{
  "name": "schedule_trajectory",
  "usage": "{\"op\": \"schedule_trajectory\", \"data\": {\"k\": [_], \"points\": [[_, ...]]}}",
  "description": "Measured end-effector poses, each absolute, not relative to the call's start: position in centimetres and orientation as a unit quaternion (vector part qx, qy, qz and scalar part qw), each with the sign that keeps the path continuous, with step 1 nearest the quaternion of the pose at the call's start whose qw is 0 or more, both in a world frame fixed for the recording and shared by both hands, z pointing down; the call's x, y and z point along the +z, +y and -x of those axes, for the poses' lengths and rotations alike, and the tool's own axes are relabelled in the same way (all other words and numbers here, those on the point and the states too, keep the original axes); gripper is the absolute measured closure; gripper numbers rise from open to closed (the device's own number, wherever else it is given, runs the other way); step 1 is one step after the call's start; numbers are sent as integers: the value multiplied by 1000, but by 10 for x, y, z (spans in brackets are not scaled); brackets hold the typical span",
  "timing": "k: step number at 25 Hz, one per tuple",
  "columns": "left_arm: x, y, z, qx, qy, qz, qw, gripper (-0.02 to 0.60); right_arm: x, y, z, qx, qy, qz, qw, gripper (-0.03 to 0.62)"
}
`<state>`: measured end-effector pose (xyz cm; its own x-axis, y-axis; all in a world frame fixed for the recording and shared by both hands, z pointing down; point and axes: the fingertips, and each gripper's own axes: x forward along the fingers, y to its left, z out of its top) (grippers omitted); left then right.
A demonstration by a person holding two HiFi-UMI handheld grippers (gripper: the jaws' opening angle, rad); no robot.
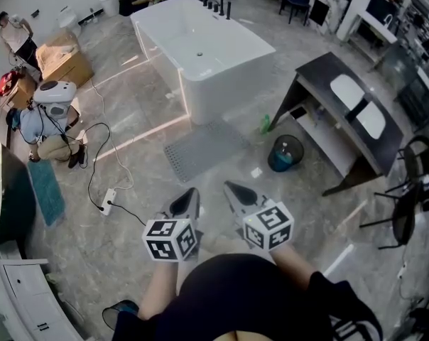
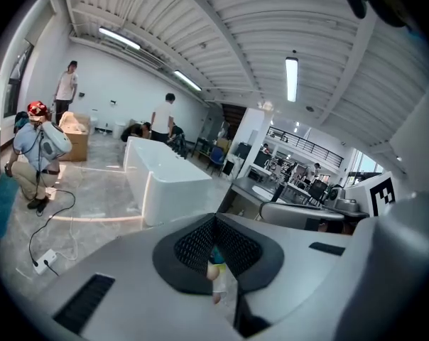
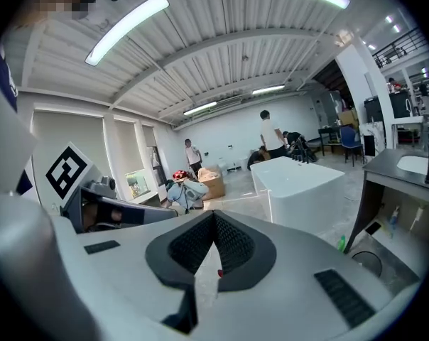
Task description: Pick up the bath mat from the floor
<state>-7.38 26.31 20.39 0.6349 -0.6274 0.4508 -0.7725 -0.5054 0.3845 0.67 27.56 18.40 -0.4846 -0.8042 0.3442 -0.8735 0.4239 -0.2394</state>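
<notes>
Bath mat (image 1: 204, 150) lay on the floor (image 1: 129, 219) mid-frame, just below the bathtub (image 1: 200, 48), long axis running left to right, well apart from left gripper (image 1: 190, 198) and right gripper (image 1: 236, 190) at lower centre, both pressed together and empty, the left marginally nearer

The person held the left gripper (image 1: 188, 199) and the right gripper (image 1: 237, 192) side by side in front of the body. Both pointed forward and tilted somewhat downward, with their marker cubes (image 1: 172, 239) near each other but apart. The fingers (image 2: 193, 244) of each gripper were closed tip to tip with nothing gripped, and both forearms (image 1: 156, 290) reached forward from the torso.
</notes>
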Motion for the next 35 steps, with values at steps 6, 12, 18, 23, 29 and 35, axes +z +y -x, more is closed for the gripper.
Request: {"op": "schedule_trajectory", "data": {"k": [6, 12, 18, 23, 29, 35], "points": [[208, 271, 56, 128, -409, -858, 284, 581, 189, 284, -22, 204, -838, -499, 83, 582], [204, 273, 47, 121, -413, -854, 292, 581, 184, 289, -31, 204, -842, -492, 83, 582], [201, 275, 42, 116, -422, -849, 296, 581, 179, 291, -40, 204, -844, -489, 85, 583], [199, 273, 40, 119, -418, -850, 297, 581, 177, 289, -43, 211, -840, -493, 80, 582], [204, 260, 41, 123, -416, -850, 299, 581, 183, 284, -43, 219, -836, -498, 74, 582], [212, 235, 42, 130, -413, -847, 307, 581, 190, 260, -52, 230, -828, -506, 74, 582]]}}
